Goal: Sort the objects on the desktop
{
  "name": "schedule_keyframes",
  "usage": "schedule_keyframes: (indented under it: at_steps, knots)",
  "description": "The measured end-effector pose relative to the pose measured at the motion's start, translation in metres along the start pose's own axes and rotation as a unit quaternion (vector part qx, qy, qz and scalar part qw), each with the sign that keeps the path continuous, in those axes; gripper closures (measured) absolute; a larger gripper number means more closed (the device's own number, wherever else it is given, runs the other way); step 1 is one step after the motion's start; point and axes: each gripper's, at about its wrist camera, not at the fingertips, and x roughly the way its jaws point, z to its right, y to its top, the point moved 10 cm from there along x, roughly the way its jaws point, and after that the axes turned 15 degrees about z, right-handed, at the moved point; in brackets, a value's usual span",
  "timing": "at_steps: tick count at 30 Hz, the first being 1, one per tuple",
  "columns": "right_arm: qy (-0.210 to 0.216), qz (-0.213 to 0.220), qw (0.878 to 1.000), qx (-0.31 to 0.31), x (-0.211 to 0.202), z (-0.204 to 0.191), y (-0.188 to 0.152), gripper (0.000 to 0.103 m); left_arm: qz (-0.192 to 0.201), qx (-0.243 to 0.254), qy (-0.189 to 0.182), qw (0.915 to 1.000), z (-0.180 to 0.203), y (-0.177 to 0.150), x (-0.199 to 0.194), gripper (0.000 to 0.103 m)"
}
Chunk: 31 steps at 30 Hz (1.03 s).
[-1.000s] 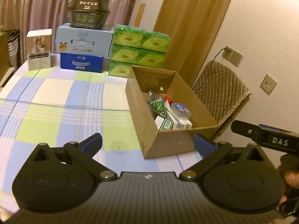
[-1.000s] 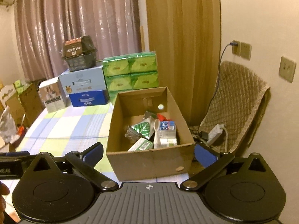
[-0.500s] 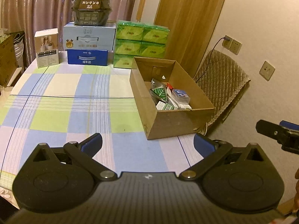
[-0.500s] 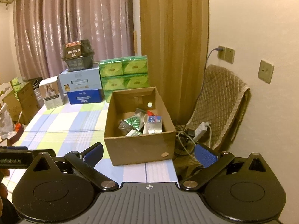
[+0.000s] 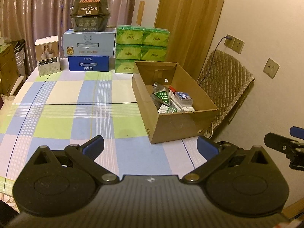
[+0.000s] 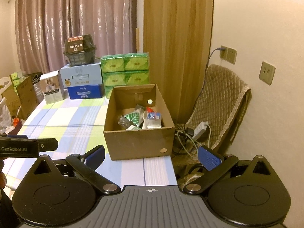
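An open cardboard box (image 5: 175,125) (image 6: 138,142) stands at the right edge of the checked tablecloth (image 5: 76,114) (image 6: 72,121). Inside it lie several small items: a green leaf-print packet (image 5: 163,95) (image 6: 134,116), a blue-and-white small box (image 5: 184,97) (image 6: 154,118), a white spoon (image 6: 145,117) and green-white cartons. My left gripper (image 5: 150,146) hangs open and holds nothing, near the table's front edge, well short of the box. My right gripper (image 6: 151,155) is open too, with nothing in it, in front of the box's near wall. Each gripper shows at the edge of the other's view.
At the table's far end stand a white carton (image 5: 48,55), a pale blue box on a dark blue one (image 5: 88,54) with a black container (image 5: 90,15) on top, and stacked green tissue packs (image 5: 141,48). A quilted chair (image 6: 218,102) with a power strip (image 6: 199,130) sits right of the table.
Both grippers have drawn back from the box and risen, so the box looks smaller and more of the table shows. Both stayed open and empty.
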Motion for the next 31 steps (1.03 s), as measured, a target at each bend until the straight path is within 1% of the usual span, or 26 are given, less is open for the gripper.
schedule_keyframes:
  at_steps: [20,25,31]
  knots:
    - [0.001,-0.006,1.000,-0.001,0.006,-0.002,-0.004,0.002,-0.005,0.007,0.006,0.9999,-0.001,-0.006,0.010,0.001]
    - [0.000,-0.008,1.000,0.000,0.007,-0.002,-0.006,0.002,-0.004,0.006,0.000,1.0000,-0.001,-0.006,0.011,0.001]
    - [-0.003,-0.013,1.000,0.000,0.010,-0.002,-0.012,0.002,0.003,-0.014,-0.018,0.9997,0.000,-0.007,0.008,0.001]
